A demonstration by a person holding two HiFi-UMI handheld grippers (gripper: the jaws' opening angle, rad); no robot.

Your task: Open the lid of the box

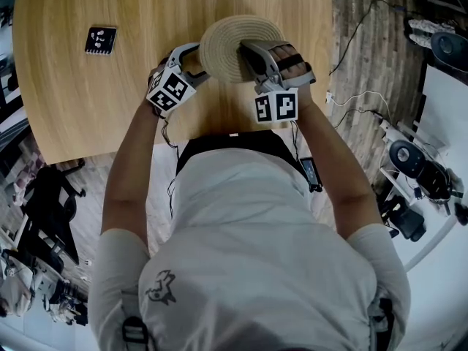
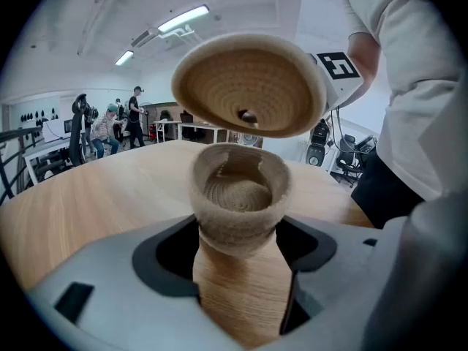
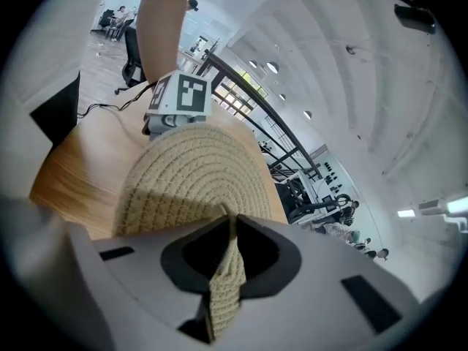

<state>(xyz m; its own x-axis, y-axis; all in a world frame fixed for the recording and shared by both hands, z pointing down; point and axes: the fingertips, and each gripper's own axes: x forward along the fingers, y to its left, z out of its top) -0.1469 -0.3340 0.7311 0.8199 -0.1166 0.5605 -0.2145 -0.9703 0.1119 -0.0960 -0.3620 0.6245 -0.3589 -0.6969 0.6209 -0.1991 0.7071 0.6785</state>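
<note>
1. Head view, L to R. Wooden table [image 1: 73, 86] carried a black marker card [image 1: 101, 40] at approx. 10 o'clock from the lid, well apart from both grippers.

2. L gripper [image 1: 191, 55] sat at 9 o'clock of the lid, with its marker cube [image 1: 170, 90] toward the person. In the left gripper view, the L gripper [image 2: 238, 251] jaws were clamped on the woven box [image 2: 240, 196], one pad on each side of its lower wall. The box stood upright on the table, mouth open and interior visible.

3. Lid [image 2: 248, 86] was off the box, hanging above it at 12 o'clock, not touching. It was tilted, underside facing the camera, with a small dark spot at its centre. From the head view the lid [image 1: 232, 46] covered the box completely.

4. R gripper [image 1: 256, 53] held the lid at approx. 3 o'clock of its rim. In the right gripper view, the R gripper [image 3: 227, 269] jaws were closed on the lid [image 3: 194, 174] edge, woven rim pinched between the pads.
</note>
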